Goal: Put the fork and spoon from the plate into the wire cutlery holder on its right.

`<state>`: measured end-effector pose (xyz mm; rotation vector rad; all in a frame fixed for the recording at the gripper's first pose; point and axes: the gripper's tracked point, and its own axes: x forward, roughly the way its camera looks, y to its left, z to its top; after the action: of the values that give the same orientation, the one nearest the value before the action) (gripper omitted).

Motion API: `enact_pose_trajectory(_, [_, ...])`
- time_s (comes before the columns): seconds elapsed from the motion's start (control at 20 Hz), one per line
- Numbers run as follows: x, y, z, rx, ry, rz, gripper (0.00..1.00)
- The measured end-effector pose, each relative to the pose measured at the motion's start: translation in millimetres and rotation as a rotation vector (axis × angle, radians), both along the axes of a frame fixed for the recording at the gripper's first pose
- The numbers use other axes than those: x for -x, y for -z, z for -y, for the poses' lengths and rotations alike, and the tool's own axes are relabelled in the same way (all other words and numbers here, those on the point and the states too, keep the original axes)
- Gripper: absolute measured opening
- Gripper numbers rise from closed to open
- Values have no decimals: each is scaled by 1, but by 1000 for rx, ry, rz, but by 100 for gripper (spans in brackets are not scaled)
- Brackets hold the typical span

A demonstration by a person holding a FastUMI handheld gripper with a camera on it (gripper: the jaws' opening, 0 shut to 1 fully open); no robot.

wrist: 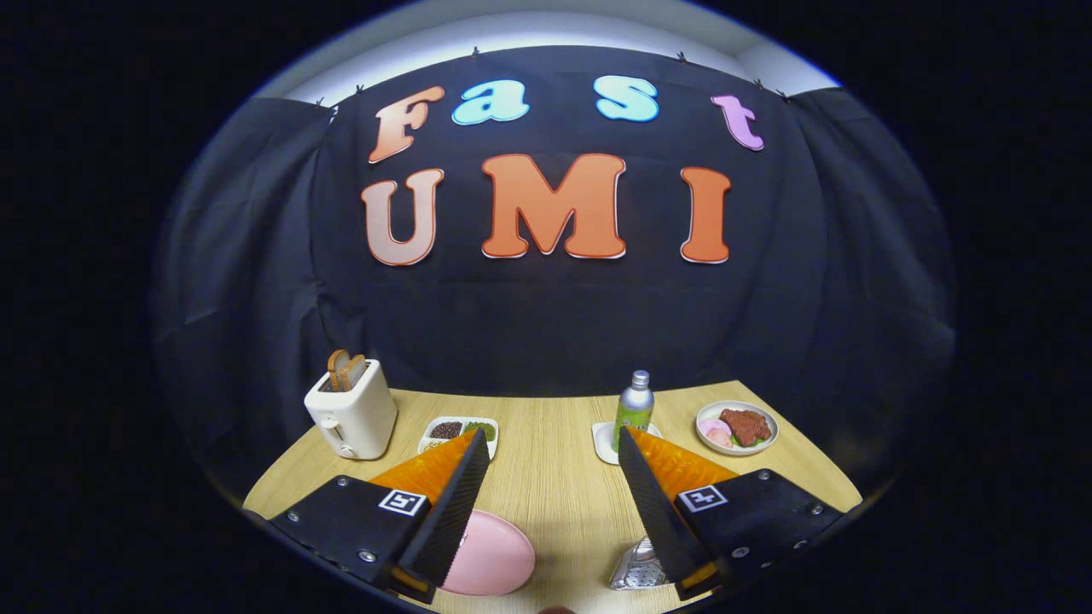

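The gripper hangs spread and empty over the wooden table, with the pink plate beneath its left finger, the wire cutlery holder beneath its right, and the toaster and bottle beyond.

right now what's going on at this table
A person holds a gripper above a wooden table, its fingers wide open and holding nothing. A pink plate lies low between the fingers, partly hidden by one, and the wire cutlery holder sits to its right. No fork or spoon can be made out. Beyond stand a toaster, a snack tray, a bottle and a plate of food.
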<state>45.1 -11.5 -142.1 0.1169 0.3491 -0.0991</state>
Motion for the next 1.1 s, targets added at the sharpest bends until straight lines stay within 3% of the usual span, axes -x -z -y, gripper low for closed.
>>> enact_pose_trajectory(0.25, [-4,9,-57,8,-89,-11,92])
enact_pose_trajectory(0.6, [-10,46,-102,-9,-140,-105,93])
enact_pose_trajectory(1.1, [37,175,-144,-68,-182,-544,94])
